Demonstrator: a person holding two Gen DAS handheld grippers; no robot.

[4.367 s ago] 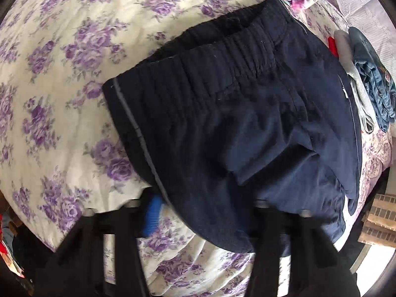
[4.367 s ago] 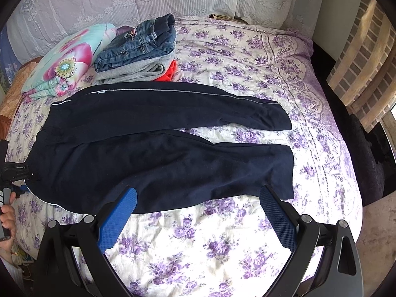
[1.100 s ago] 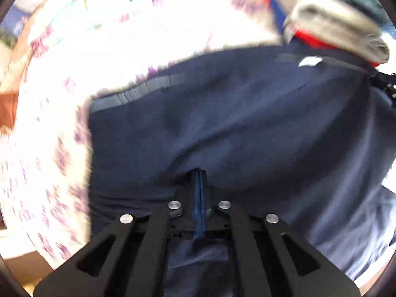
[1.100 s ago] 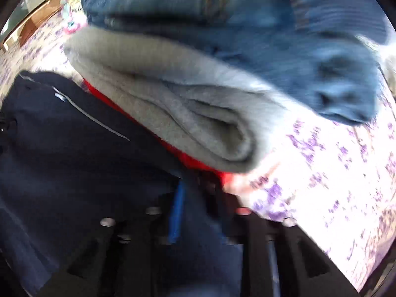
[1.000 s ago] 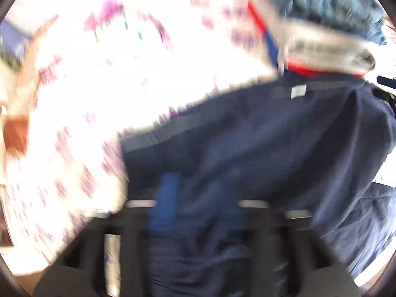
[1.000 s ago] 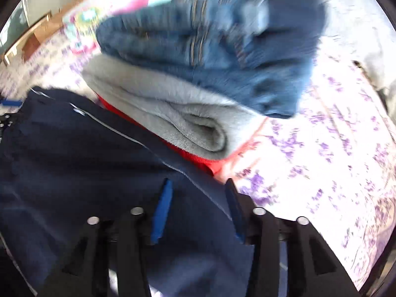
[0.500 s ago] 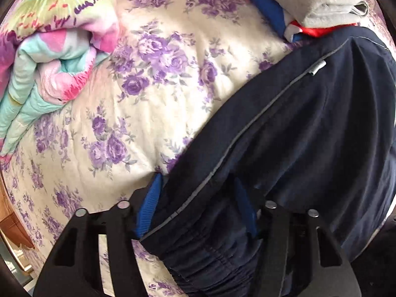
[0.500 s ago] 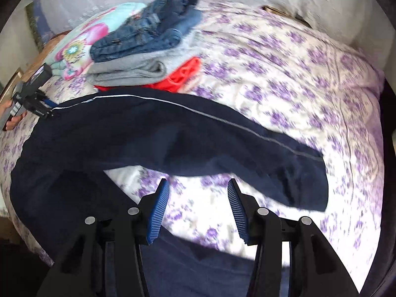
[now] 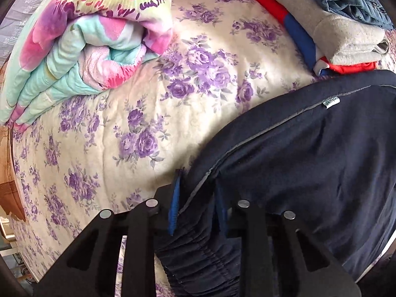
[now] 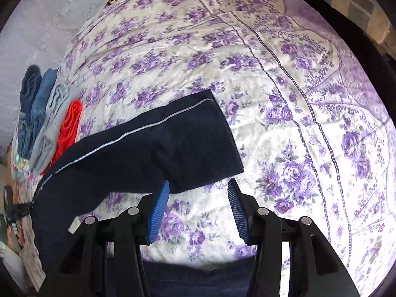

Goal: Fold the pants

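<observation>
Dark navy pants [image 9: 309, 168] with a grey side stripe lie on the floral bed. In the left wrist view my left gripper [image 9: 198, 198] is shut on the waistband edge at the stripe, with cloth bunched between the blue pads. In the right wrist view one pant leg [image 10: 173, 141] stretches toward the middle of the bed, its cuff lying flat. My right gripper [image 10: 195, 210] is open and empty, just in front of that cuff. More navy cloth [image 10: 198, 279] shows beneath the right gripper.
A rolled floral quilt [image 9: 81, 42] lies at the far left. A stack of folded clothes, jeans on grey on red [image 9: 346, 29], sits beside the pants; it also shows in the right wrist view [image 10: 47, 121]. The bedspread [image 10: 309, 123] extends right to the bed edge.
The left gripper has closed tighter on the waistband. The right gripper has swung right, from over the pants' middle to the cuff of the far leg, still open.
</observation>
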